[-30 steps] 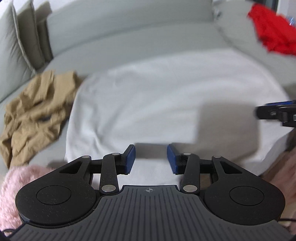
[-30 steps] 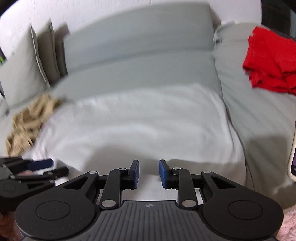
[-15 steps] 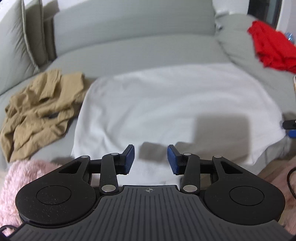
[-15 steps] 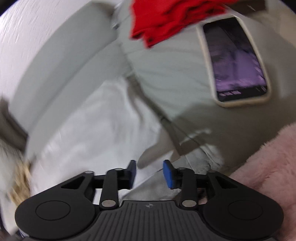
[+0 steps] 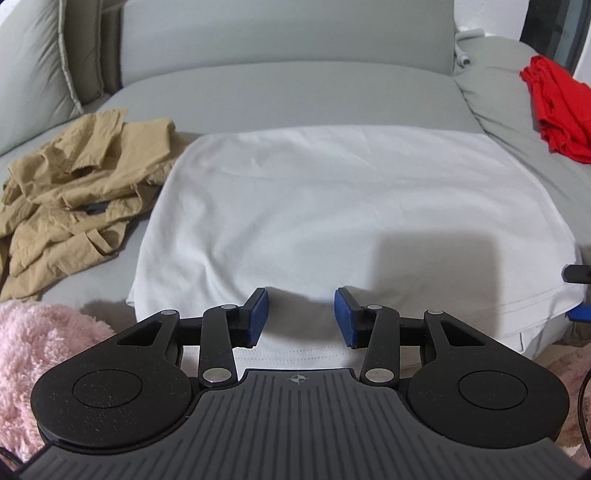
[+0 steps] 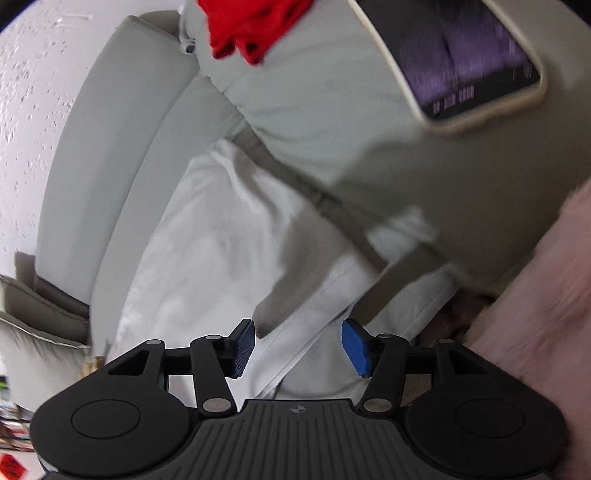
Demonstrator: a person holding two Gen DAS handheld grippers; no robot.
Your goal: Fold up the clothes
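A white garment [image 5: 332, 206] lies spread flat on the grey sofa seat, its hem hanging over the front edge. My left gripper [image 5: 301, 317] is open just above that front hem, nothing between its blue pads. My right gripper [image 6: 297, 345] is open too, rolled sideways over the white garment's [image 6: 207, 258] right front corner, with the hem between its fingers but not pinched. The tips of the right gripper [image 5: 576, 291] poke in at the right edge of the left wrist view. A crumpled tan garment [image 5: 74, 192] sits left of the white one. A red garment [image 5: 557, 110] lies on the right cushion.
A phone [image 6: 461, 55] with a lit screen rests on the right cushion near the red garment [image 6: 251, 26]. Pink fluffy fabric [image 5: 40, 350] lies at the lower left, and also at the right in the right wrist view. Sofa back cushions [image 5: 288, 40] stand behind.
The right gripper swung from facing the sofa to the garment's right front corner, rolled sideways and opened wider. The left gripper drifted slightly and stayed open.
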